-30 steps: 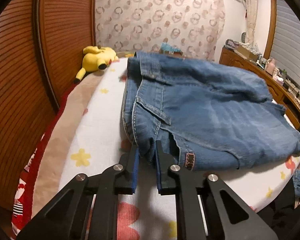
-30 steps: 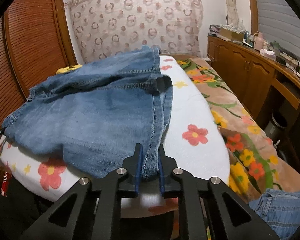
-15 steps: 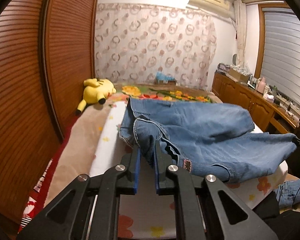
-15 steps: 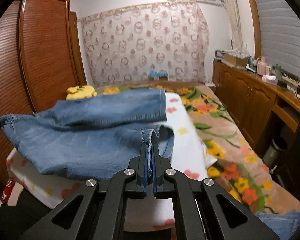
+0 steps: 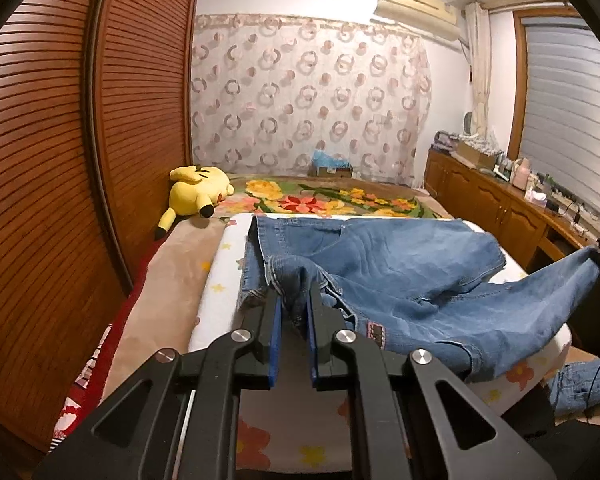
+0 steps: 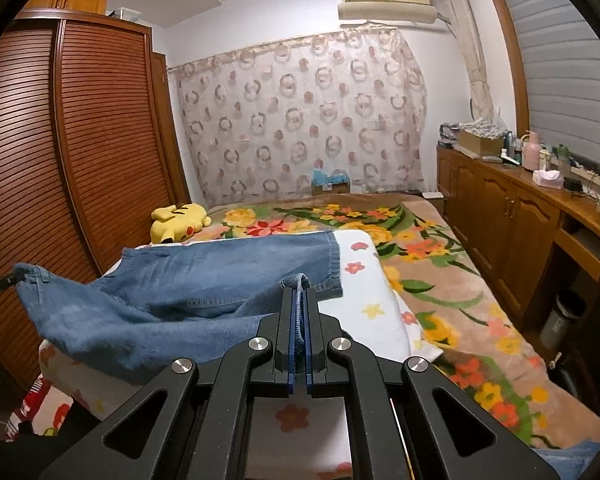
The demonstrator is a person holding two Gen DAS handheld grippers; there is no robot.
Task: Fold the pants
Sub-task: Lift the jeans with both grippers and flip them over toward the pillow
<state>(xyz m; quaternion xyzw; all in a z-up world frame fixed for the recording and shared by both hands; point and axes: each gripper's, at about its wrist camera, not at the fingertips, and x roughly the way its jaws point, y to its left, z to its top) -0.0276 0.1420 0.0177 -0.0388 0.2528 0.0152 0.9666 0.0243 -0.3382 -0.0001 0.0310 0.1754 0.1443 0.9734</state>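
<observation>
Blue jeans (image 5: 400, 264) lie across a white flowered pad (image 5: 220, 280) on the bed, with their near edge raised at both ends. My left gripper (image 5: 294, 300) is shut on a bunched fold of denim at the waist end, near a small pink label (image 5: 376, 332). My right gripper (image 6: 299, 294) is shut tight on a thin strip of the jeans (image 6: 204, 280) at the leg end. Between the two grips the cloth sags. In each wrist view, the far lifted corner ends at the other gripper, at the frame's edge.
A yellow plush toy (image 5: 196, 194) lies at the head of the bed by the louvred wooden doors (image 5: 60, 200). A flowered blanket (image 6: 440, 280) covers the right side. Wooden cabinets (image 6: 520, 220) run along the right wall. More denim (image 5: 580, 384) lies low beside the bed.
Both grippers have risen and tilted up with the jeans' near edge, lifting it off the pad. The right jaws have closed tighter on the denim.
</observation>
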